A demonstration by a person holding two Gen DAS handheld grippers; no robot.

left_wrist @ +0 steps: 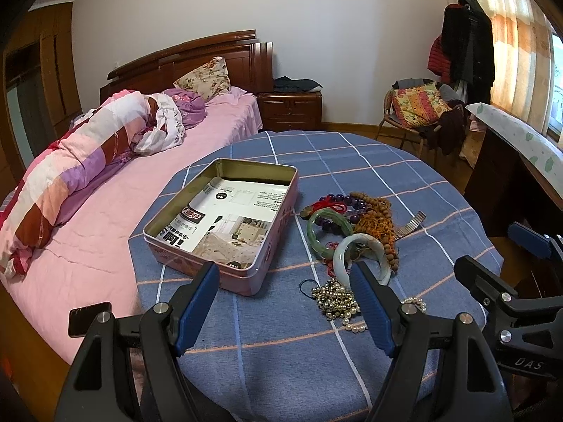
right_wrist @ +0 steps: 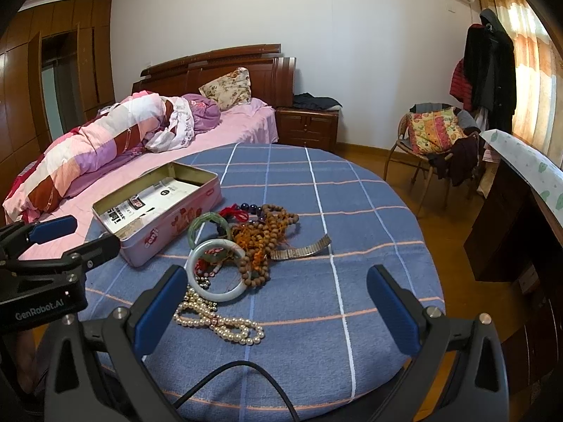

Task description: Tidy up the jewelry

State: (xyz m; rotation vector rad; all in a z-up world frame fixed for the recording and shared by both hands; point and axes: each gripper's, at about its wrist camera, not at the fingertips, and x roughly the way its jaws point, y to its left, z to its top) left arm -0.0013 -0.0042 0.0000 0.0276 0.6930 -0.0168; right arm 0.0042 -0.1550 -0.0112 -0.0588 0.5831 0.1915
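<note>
Both tongs are held wide apart and empty: the left tongs (left_wrist: 285, 306) hover near the open rectangular pink metal tin (left_wrist: 218, 225), the right tongs (right_wrist: 278, 306) just beyond the jewelry heap beside that tin. The heap, on the blue checked counter (right_wrist: 352, 218), is tangled: a pale white jade bangle (right_wrist: 216, 270) overlaps a brown wooden bead string (right_wrist: 267, 235), with a white pearl strand (right_wrist: 225, 323) beneath it. If the bangle is lifted, snagged cords could probably drag neighbouring pieces off.
</note>
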